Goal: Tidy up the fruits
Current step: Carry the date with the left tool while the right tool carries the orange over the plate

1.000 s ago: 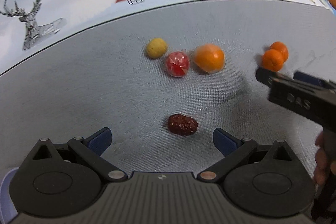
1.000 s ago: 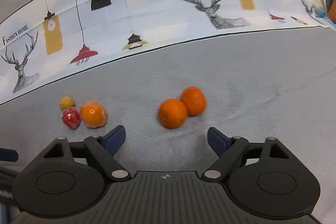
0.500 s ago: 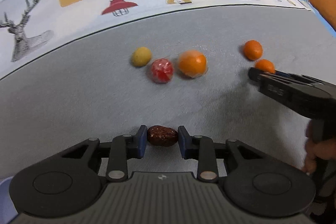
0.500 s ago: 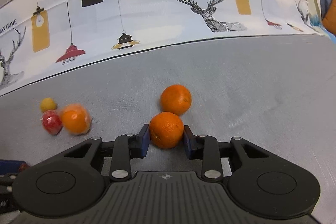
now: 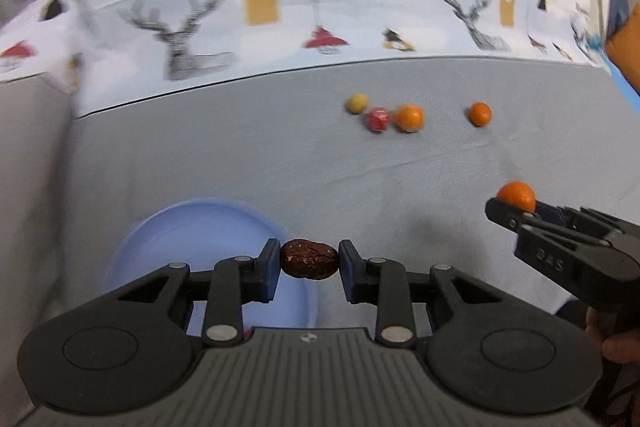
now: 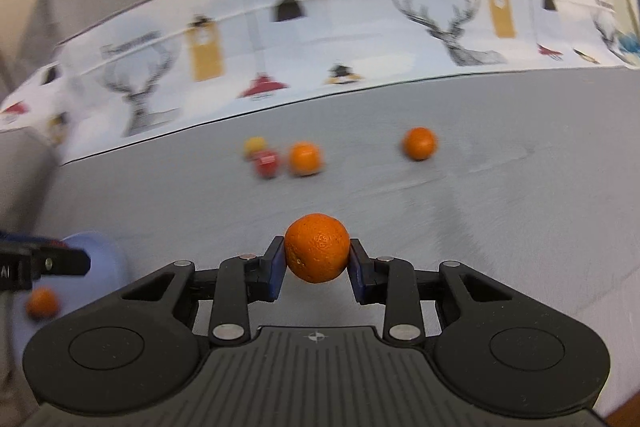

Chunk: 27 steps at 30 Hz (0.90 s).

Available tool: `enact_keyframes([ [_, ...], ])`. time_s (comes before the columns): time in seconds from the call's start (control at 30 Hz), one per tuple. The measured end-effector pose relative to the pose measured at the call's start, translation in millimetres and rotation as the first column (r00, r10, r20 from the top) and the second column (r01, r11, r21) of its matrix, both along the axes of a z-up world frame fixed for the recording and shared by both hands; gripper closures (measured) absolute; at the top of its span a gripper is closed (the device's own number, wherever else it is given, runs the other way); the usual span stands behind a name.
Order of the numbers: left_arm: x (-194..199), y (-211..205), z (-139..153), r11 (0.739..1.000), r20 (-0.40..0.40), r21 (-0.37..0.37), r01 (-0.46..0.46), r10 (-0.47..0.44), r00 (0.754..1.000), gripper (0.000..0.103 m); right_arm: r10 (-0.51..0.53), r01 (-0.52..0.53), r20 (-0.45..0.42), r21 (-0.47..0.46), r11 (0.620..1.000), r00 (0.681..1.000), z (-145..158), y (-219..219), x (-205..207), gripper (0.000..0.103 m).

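My left gripper (image 5: pixel 309 261) is shut on a wrinkled dark red date (image 5: pixel 309 259) and holds it above the right edge of a light blue plate (image 5: pixel 188 231). My right gripper (image 6: pixel 317 259) is shut on a small orange mandarin (image 6: pixel 317 247), lifted off the grey cloth; it also shows in the left wrist view (image 5: pixel 517 195). The plate (image 6: pixel 102 259) shows at the left of the right wrist view with a small orange fruit (image 6: pixel 41 303) on it. Far on the cloth lie a yellow fruit (image 5: pixel 356 103), a red fruit (image 5: pixel 378 119), a wrapped orange (image 5: pixel 409 117) and another mandarin (image 5: pixel 479 113).
The grey cloth (image 5: pixel 240 155) covers the table. A white printed band with deer and lamps (image 5: pixel 280 27) runs along the far side. An orange cushion (image 5: pixel 626 51) sits at the far right. The holding hand (image 5: pixel 616 343) shows at the lower right.
Both grippers have lifted their fruit off the cloth and pulled back toward the near left. The blue plate has come into view under the left gripper.
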State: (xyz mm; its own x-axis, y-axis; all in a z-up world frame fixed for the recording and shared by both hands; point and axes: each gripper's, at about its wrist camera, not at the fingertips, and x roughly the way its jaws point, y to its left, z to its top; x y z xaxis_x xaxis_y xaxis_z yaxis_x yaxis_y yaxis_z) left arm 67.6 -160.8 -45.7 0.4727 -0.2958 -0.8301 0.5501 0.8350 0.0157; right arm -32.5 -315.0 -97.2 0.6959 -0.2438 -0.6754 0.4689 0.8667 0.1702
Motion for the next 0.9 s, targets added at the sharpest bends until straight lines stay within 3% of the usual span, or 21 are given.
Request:
enact_keyframes([
  [0.37, -49.8, 126.4, 41.2, 0.983, 0.013, -0.040, -0.180, 0.181, 0.983, 0.069, 0.236, -0.237, 0.045, 0.021, 0.971, 0.971, 53.3, 116.0, -33.6, 0.069],
  [0.63, -79.3, 173.3, 55.8, 0.968, 0.029, -0.082, -0.235, 0.238, 0.971, 0.069, 0.354, -0.354, 0.059, 0.005, 0.935, 0.934, 75.1, 175.6, -52.6, 0.069],
  [0.9, -98.6, 198.0, 65.2, 0.958, 0.048, -0.116, -0.263, 0.270, 0.962, 0.069, 0.384, -0.383, 0.065, -0.029, 0.923, 0.921, 88.3, 194.4, -62.0, 0.069],
])
